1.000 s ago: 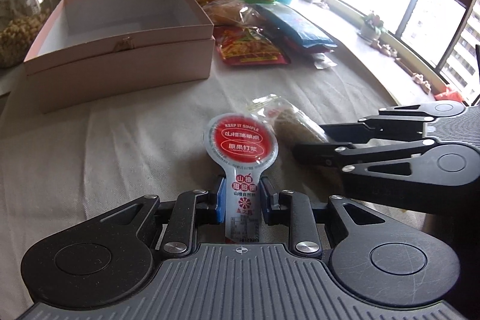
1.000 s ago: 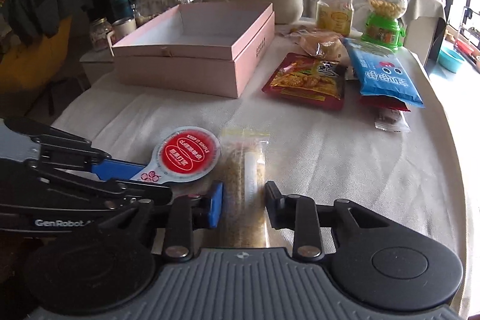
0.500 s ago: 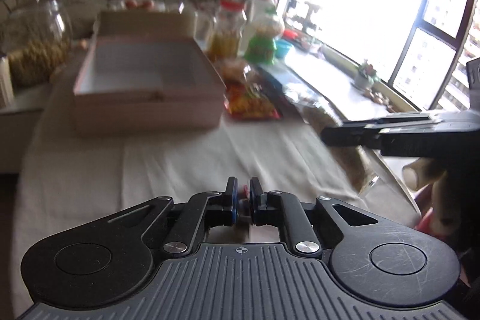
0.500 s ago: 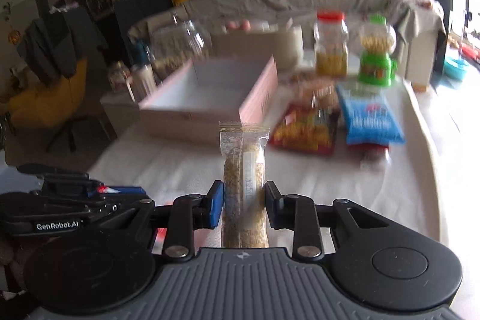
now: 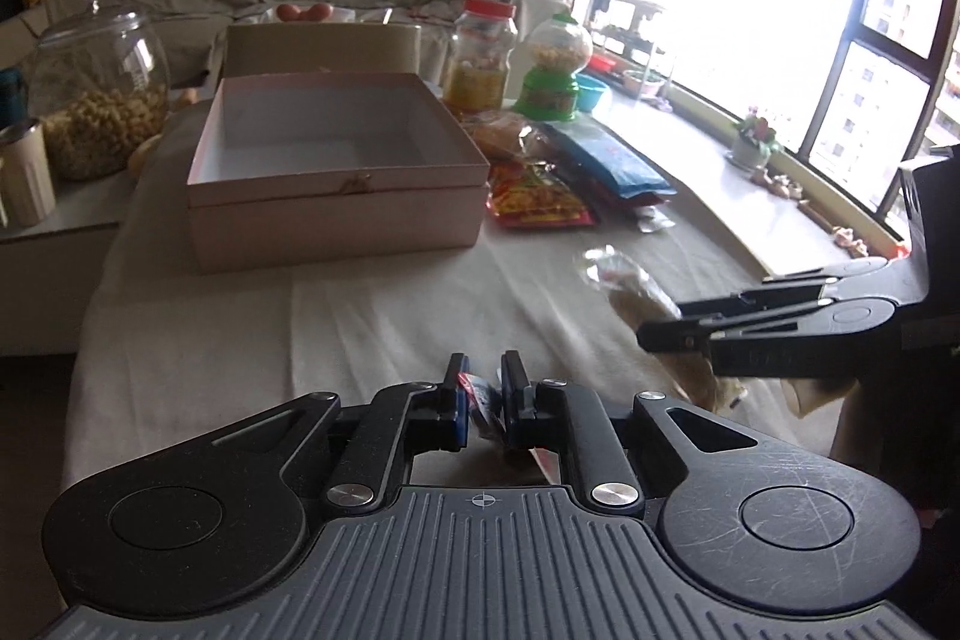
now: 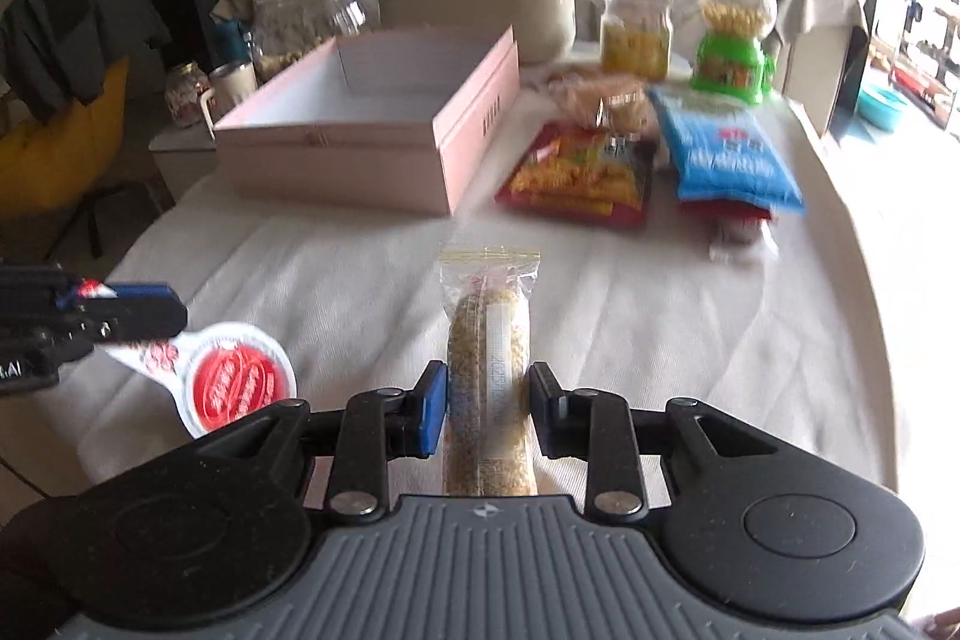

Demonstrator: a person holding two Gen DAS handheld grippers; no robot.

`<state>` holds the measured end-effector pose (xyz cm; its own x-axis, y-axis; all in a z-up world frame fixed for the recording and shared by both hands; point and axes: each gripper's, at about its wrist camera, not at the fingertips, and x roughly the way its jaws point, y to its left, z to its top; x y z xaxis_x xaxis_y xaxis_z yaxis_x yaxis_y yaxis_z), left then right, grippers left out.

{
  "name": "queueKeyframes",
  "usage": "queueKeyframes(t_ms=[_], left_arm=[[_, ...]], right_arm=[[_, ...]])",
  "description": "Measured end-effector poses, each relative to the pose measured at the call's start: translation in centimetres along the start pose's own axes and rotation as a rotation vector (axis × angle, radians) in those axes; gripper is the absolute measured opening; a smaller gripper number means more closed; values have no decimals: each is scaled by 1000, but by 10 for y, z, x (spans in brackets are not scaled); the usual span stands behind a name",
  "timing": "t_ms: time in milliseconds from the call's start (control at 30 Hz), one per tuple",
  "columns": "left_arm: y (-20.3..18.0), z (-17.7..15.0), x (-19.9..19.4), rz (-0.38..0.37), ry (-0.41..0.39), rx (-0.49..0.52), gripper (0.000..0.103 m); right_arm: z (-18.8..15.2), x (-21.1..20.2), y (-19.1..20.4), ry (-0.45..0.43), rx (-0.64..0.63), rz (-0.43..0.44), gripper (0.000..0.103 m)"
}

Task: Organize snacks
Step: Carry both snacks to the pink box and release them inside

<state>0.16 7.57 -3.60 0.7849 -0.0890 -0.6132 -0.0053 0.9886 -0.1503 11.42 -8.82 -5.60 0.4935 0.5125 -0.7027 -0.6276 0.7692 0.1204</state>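
Left gripper [image 5: 482, 388]: pinching the stem of a red-lidded white paddle-shaped snack pouch [image 6: 231, 379], which is hanging above the white tablecloth [image 6: 660, 316].
Right gripper [image 6: 487, 403]: clamping a clear plastic bag of tan grain bar [image 6: 489, 388], which is pointing toward the open pink cardboard box [image 6: 384, 124].
Red crisp packet [image 6: 585, 175] and blue snack bag [image 6: 723, 148]: lying beside the box.
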Motion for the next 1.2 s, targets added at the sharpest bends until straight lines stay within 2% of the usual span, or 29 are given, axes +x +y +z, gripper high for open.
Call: queueKeyframes(t_ms=[67,233,433,600,767,1033,1100,1200], left_arm=[[-4,-4,4,3,8,33,16],[-10,-23,21,-28,43,107,29],[3,-21,33,-70,88,21,33],[8,-22,33,-87,91,-55,28],[5,-19,24,-119,39,-62,19],[4,-9,9,-118,-29,-36,19],[9,4,1,-120,-62,-34,19],[20,48,-18,-65,-164,11,19]], right_arm=[[-4,3,0,9,2,5,29],[-11,6,-2,17,15,16,30],[-16,7,-1,19,16,26,30],[-19,5,0,12,13,38,29],[-14,-9,2,-29,-2,52,29],[5,-33,5,-107,-15,62,29],[16,-37,5,-116,-19,73,29],[49,-46,8,-151,-49,94,29]])
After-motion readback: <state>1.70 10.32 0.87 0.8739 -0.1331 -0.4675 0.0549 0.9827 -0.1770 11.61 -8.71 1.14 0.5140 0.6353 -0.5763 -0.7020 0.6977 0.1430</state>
